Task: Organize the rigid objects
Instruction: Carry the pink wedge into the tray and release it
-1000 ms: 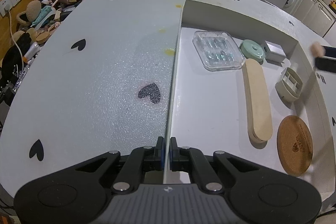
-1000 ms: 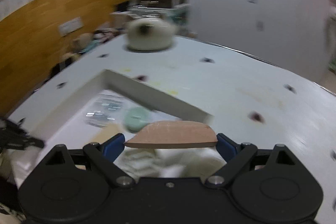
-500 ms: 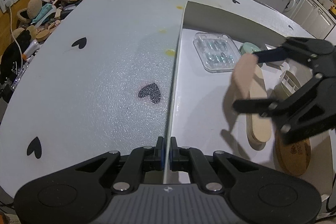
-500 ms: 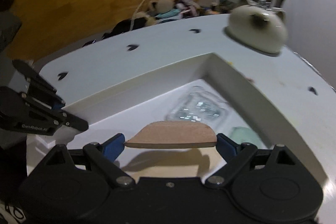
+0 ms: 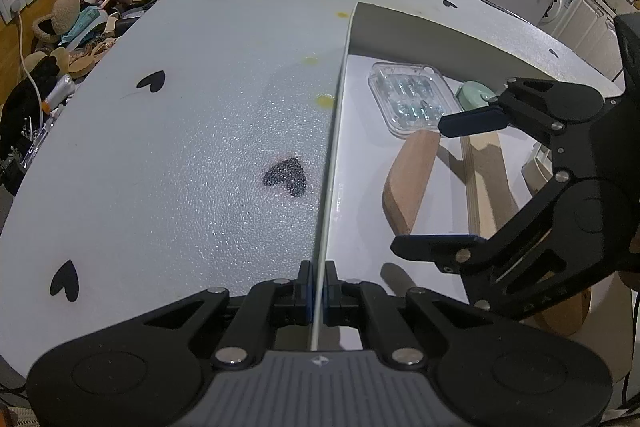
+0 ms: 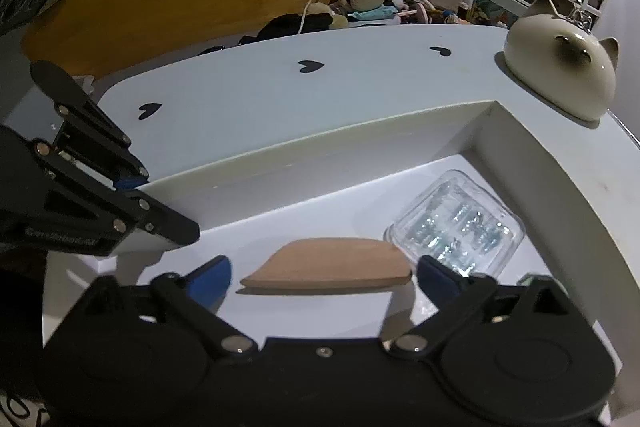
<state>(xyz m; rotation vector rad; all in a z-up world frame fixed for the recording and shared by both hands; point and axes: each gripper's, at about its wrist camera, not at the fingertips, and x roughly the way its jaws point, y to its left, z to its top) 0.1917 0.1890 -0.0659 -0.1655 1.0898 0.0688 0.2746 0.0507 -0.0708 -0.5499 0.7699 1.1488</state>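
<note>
my left hand-held gripper point(image 5: 318, 291) is pressed shut on the thin side wall of the white tray point(image 5: 334, 131), at its near end. my right hand-held gripper point(image 6: 322, 273) stands wide inside the tray; its jaws have just been opening. the tan wooden piece point(image 6: 326, 265) lies on the tray floor between its fingers, with a small gap at each tip, so it is not gripped. the clear plastic case point(image 6: 456, 223) is just ahead and to the right of this gripper. the cat-shaped ceramic point(image 6: 560, 75) sits on the counter point(image 5: 160, 147) beyond the tray.
</note>
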